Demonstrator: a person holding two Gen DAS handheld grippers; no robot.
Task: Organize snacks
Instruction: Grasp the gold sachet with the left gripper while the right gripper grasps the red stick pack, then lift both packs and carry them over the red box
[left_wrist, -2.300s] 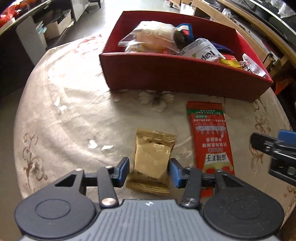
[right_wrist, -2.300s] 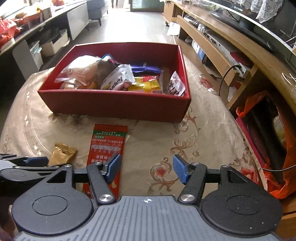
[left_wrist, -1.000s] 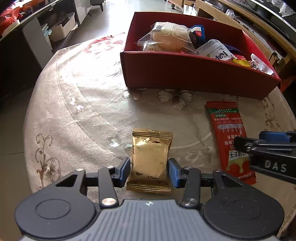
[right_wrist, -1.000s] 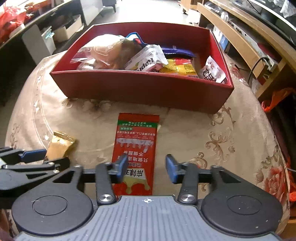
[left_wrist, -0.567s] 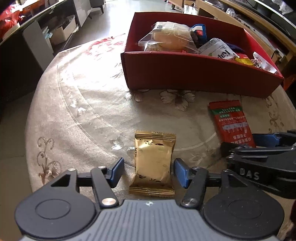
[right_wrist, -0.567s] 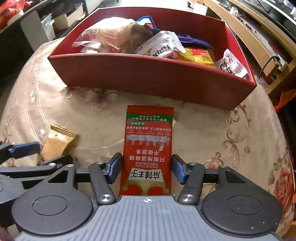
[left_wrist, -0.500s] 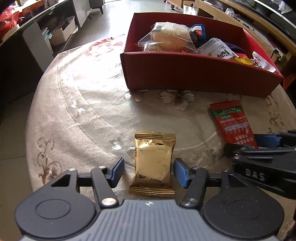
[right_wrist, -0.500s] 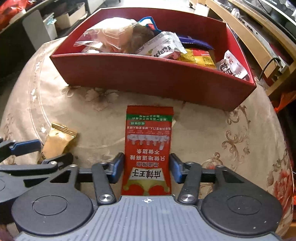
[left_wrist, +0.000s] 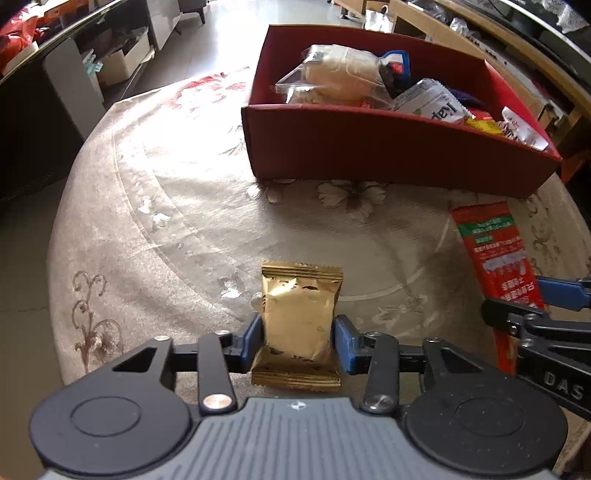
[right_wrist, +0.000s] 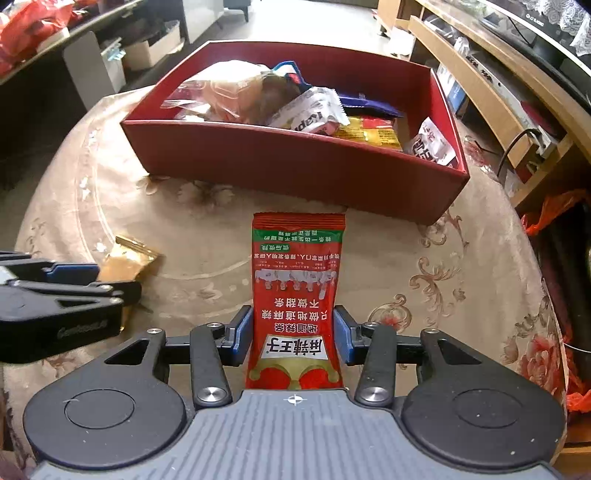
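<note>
From the left wrist, the left gripper (left_wrist: 297, 341) points steeply down at the round table (left_wrist: 177, 229). Its jaws are closing, and both pads touch the sides of the gold packet (left_wrist: 299, 317). The red box (left_wrist: 388, 147) full of snacks stands beyond.

From the right wrist, the right gripper (right_wrist: 293, 341) is tilted down too. Its jaws are closing on the red packet (right_wrist: 297, 291), pads touching its edges. This packet reaches toward the box (right_wrist: 295, 162).

Home living room: cloth-covered round table (left_wrist: 155, 206), wooden TV console (right_wrist: 491, 85).
</note>
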